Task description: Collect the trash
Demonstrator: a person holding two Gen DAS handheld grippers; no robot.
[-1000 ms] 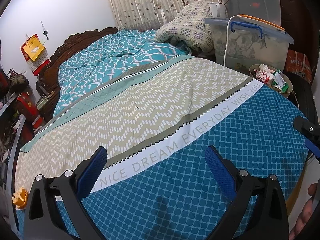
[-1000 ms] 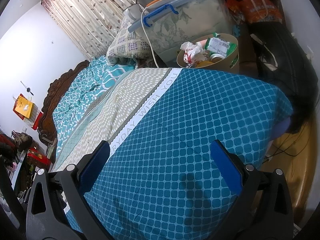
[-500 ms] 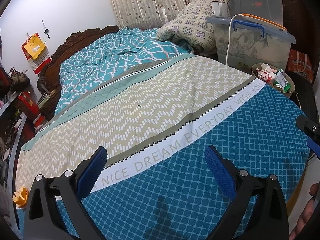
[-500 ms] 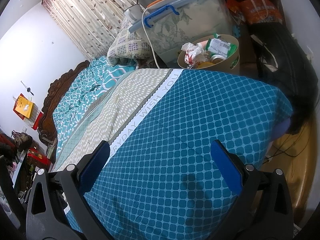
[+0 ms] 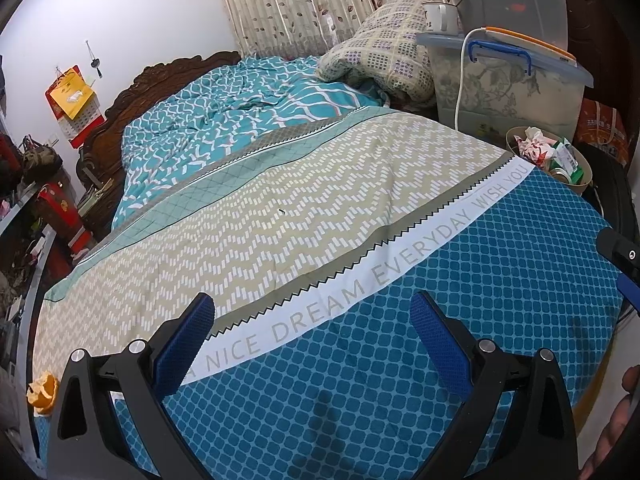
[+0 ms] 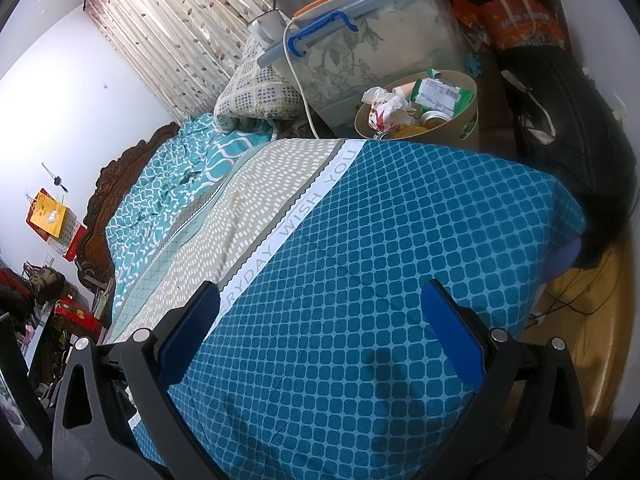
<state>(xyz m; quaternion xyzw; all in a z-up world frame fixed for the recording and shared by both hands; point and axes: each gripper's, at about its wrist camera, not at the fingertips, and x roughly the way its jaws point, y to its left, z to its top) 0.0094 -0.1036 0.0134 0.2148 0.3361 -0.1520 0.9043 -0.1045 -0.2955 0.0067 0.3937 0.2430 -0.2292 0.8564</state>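
Observation:
A beige round trash bin (image 6: 470, 118) stands on the floor past the bed's far right side, filled with crumpled paper, green wrappers and cans; it also shows in the left wrist view (image 5: 584, 174). An orange peel (image 5: 42, 390) lies at the bed's near left edge. My left gripper (image 5: 312, 332) is open and empty above the blue quilt. My right gripper (image 6: 320, 322) is open and empty above the bed's near right corner; its edge shows in the left wrist view (image 5: 620, 252).
The bed (image 5: 280, 220) fills both views. A clear storage box (image 5: 504, 88) with a white cable and a mug on top stands by the bin, next to a folded checked blanket (image 5: 384, 52). A black bag (image 6: 560, 128) lies right of the bed. Clutter fills shelves at left.
Both grippers have barely shifted; the left wrist view has drifted slightly, so the bin and box sit a little farther right. Both stay open and empty.

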